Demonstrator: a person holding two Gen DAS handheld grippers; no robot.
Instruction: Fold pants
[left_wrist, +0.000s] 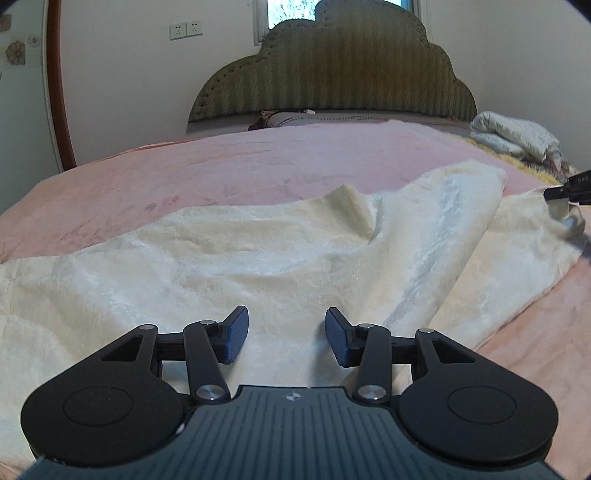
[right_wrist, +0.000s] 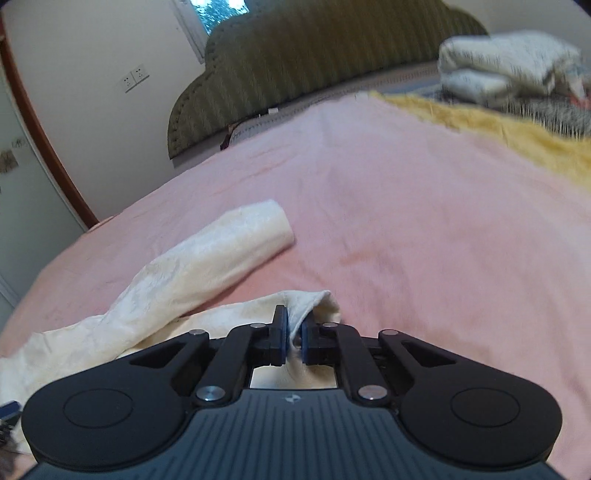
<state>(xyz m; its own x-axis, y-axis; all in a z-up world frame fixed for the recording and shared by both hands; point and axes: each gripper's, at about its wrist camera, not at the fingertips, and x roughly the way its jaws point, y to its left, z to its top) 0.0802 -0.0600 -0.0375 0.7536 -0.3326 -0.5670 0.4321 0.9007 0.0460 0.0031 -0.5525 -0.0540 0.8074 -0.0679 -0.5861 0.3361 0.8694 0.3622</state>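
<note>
The cream plush pants (left_wrist: 229, 258) lie spread on the pink bed cover (left_wrist: 207, 166), with a raised fold running toward the right. My left gripper (left_wrist: 286, 334) is open just above the pants, holding nothing. My right gripper (right_wrist: 293, 334) is shut on a leg end of the pants (right_wrist: 314, 302), with cloth pinched between its blue pads. The other leg (right_wrist: 229, 243) lies to its left, pointing at the headboard. The right gripper also shows at the far right of the left wrist view (left_wrist: 565, 192).
A green padded headboard (left_wrist: 332, 77) stands at the bed's far end. Folded white bedding (right_wrist: 506, 70) and a yellow blanket (right_wrist: 517, 136) lie at the far right. A wooden door frame (left_wrist: 57, 85) is on the left. The pink bed cover (right_wrist: 424, 206) stretches ahead.
</note>
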